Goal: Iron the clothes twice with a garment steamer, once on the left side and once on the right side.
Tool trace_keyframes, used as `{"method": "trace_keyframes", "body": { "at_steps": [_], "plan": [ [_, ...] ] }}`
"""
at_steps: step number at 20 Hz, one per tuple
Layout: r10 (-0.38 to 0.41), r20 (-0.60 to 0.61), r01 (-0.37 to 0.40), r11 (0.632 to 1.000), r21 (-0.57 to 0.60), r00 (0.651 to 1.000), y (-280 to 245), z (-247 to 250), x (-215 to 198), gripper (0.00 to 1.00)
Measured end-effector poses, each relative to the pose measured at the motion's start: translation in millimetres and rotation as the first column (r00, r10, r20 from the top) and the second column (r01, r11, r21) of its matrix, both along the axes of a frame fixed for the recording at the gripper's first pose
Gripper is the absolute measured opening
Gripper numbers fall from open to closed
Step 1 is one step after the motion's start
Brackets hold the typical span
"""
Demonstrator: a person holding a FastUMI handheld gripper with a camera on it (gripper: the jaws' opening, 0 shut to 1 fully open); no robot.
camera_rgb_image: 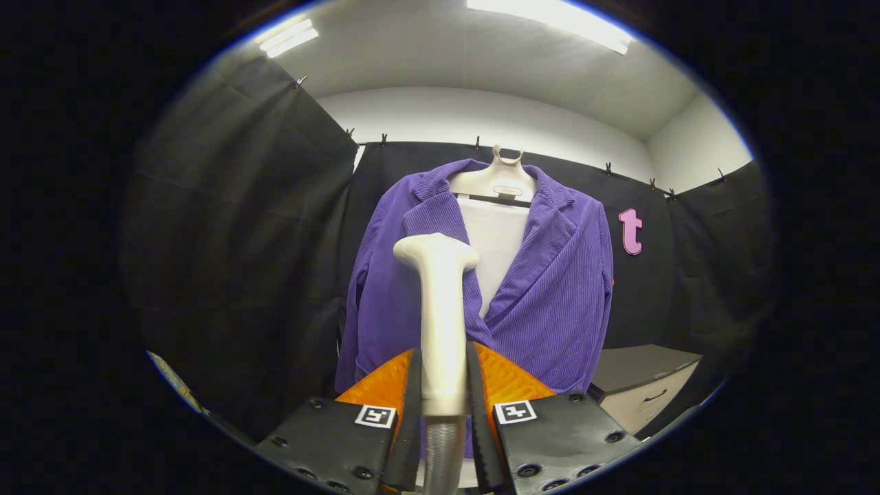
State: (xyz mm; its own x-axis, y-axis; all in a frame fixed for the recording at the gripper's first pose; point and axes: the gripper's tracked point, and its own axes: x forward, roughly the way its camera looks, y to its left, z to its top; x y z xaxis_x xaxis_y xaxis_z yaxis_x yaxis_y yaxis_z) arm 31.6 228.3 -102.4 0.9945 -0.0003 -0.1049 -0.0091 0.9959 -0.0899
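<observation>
The hand-held gripper (pixel 443 385) clamps the garment steamer (pixel 440 309) upright between its fingers; the purple jacket (pixel 550 289) hangs beyond.

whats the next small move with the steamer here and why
Probably ease the steamer forward and slightly up toward one front panel of the purple jacket. The hand-held gripper is shut on the steamer's handle, and its head seems to sit short of the hanging jacket, near the middle, so no pass looks begun.

Black cloth (pixel 240 206) is hanging clipped along the booth walls. White wall (pixel 481 113) showing above. Two ceiling lights (pixel 550 20) are glowing. Drawer cabinet (pixel 643 388) sitting low, right.
</observation>
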Motion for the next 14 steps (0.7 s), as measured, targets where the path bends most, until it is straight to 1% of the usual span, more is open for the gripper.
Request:
{"method": "trace_keyframes", "body": {
  "at_steps": [8, 11, 14],
  "plan": [
    [0.016, -0.113, -0.018, 1.0, -0.015, 0.993, -3, -54, -22, 0.39],
    [0.024, -0.158, -0.027, 0.999, -0.02, 0.987, -1, -72, -23, 0.39],
    [0.034, -0.197, -0.04, 0.999, -0.029, 0.98, -2, -94, -40, 0.39]
  ]
}}
